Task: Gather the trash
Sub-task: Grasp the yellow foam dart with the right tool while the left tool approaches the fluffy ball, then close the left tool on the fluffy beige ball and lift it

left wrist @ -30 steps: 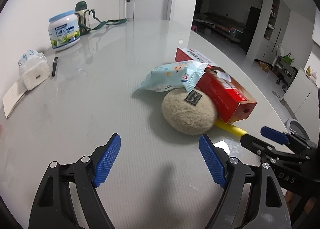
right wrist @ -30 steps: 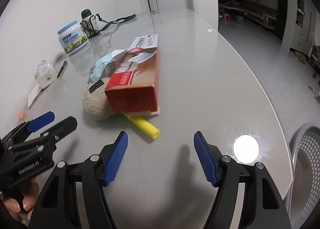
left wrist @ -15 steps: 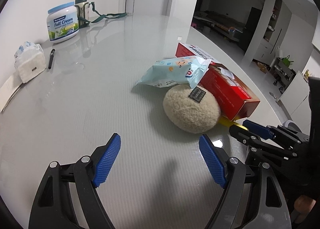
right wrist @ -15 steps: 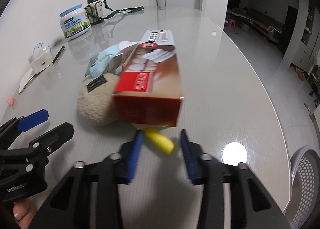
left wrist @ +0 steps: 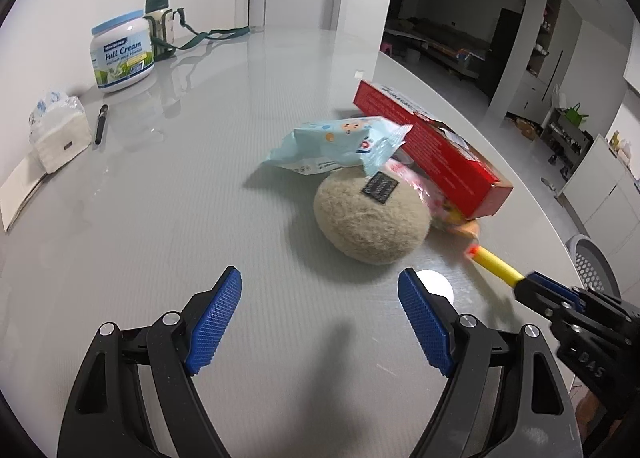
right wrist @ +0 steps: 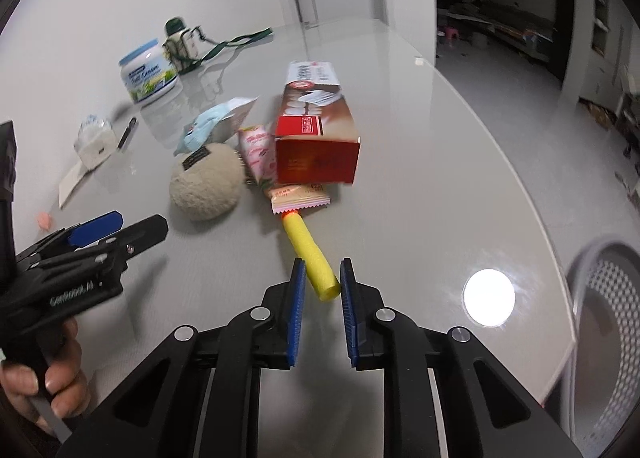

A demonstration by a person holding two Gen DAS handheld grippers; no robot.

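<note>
A yellow foam dart [right wrist: 310, 252] with an orange tip lies on the grey table [right wrist: 440, 146], and my right gripper [right wrist: 322, 282] is shut on its near end. It also shows in the left wrist view [left wrist: 494, 261]. Beyond it lie an orange snack wrapper [right wrist: 300, 196], a pink wrapper [right wrist: 260, 152], a red box [right wrist: 316, 130], a light blue wipes pack [left wrist: 340, 146] and a beige woolly ball [left wrist: 370, 218]. My left gripper [left wrist: 320, 314] is open and empty, a little in front of the ball.
A milk powder tub [left wrist: 120, 58], a green-strapped bottle [left wrist: 160, 22], a tissue pack [left wrist: 60, 134] and a pen [left wrist: 101, 124] stand at the far left. A perforated grey bin [right wrist: 608, 338] sits off the table's right edge.
My right gripper moved in and closed on the yellow dart, then drew it back out from under the red box. Wrappers under the box came into view. The left gripper stayed open.
</note>
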